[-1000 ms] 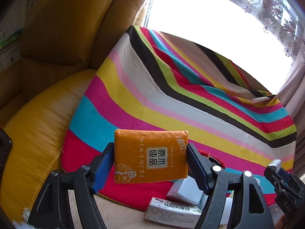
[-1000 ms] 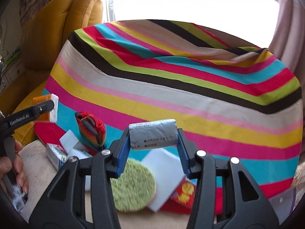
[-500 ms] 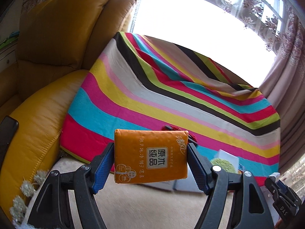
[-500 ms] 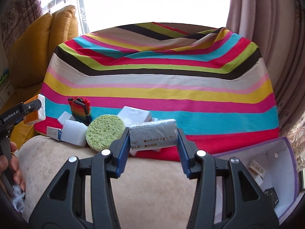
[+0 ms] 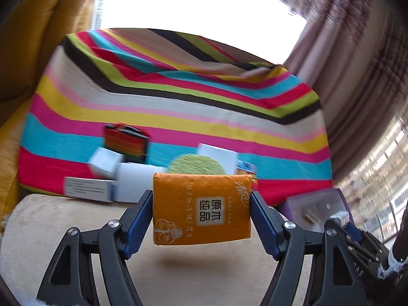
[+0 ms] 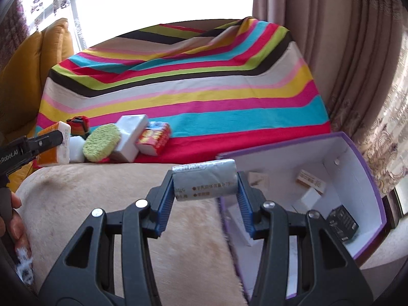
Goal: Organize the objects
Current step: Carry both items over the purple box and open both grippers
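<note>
Striped cloth (image 6: 178,97) fills the upper centre of both views, beige cushion (image 6: 114,204) below; left tool (image 5: 201,214) is clamped on an orange tissue pack (image 5: 201,209) at lower centre; right tool (image 6: 204,186) grips a grey wrapped roll (image 6: 204,182) beside the purple box (image 6: 367,168) at lower right; both packs look light, soft and crushable, best held across their short sides; loose items (image 6: 127,137) lie at centre left.

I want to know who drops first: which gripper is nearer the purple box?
Right. The right gripper, holding the grey pack, hangs at the purple box rim; the left gripper, with the orange pack, is farther off.
</note>
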